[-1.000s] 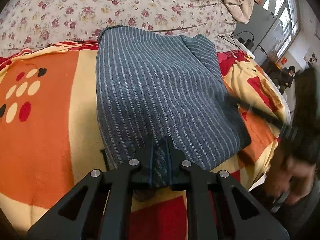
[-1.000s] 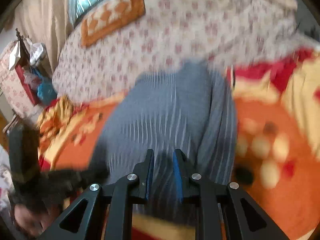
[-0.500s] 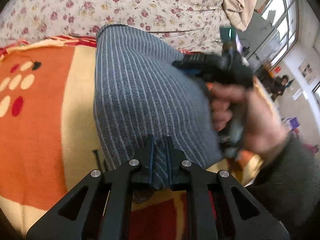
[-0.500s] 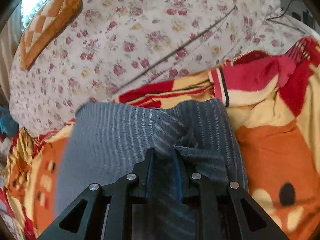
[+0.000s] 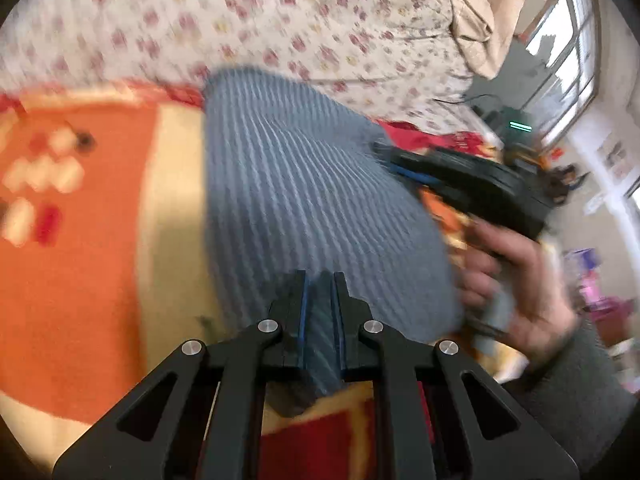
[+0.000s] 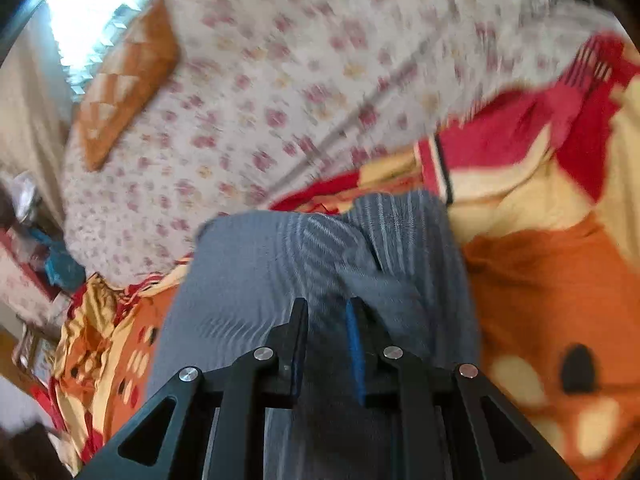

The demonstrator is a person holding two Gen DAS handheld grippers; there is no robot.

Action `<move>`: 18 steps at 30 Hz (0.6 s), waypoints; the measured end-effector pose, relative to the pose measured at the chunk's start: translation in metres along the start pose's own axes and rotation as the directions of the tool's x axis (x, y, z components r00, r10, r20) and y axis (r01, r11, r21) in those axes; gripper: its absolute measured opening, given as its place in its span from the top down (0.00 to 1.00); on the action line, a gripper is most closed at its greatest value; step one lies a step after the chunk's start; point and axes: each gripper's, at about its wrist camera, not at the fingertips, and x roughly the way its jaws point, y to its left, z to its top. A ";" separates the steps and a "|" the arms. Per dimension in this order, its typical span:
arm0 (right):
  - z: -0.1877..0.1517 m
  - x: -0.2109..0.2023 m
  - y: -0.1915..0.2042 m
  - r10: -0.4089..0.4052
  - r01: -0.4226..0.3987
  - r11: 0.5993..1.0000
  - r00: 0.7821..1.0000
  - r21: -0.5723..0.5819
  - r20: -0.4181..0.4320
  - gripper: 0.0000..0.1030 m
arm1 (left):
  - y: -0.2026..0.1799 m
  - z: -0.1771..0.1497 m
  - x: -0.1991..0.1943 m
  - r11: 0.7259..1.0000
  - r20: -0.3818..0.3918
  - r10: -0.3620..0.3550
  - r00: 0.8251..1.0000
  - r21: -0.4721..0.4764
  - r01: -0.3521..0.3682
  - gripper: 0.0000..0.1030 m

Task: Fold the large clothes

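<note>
Striped grey garment point(image 5: 312, 208) lies folded on the orange blanket point(image 5: 80, 280); left gripper point(image 5: 319, 280) fingers pinch its near edge, right gripper point(image 6: 327, 312) fingers stand narrowly apart above it.

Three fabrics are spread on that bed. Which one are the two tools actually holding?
The grey-blue striped garment. The left tool pinches its near edge, and the right tool is on it too. The orange blanket and the floral sheet just lie underneath.

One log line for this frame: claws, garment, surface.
left claw shut on garment | right claw open over garment | garment folded on blanket
</note>
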 end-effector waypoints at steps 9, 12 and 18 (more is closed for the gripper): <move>-0.014 -0.046 -0.028 -0.135 0.137 0.987 0.990 -0.079 0.034 0.74 | -0.007 0.040 -0.027 0.925 0.223 0.337 0.915 0.104 -0.366 0.49; -0.009 -0.056 -0.044 -0.076 0.074 0.997 0.996 0.032 0.045 0.61 | -0.003 0.049 -0.026 0.911 0.239 0.363 0.901 0.114 -0.397 0.49; -0.006 -0.054 -0.048 -0.034 0.031 0.996 0.999 0.083 0.036 0.35 | -0.011 0.062 -0.014 0.891 0.236 0.391 0.890 0.146 -0.430 0.49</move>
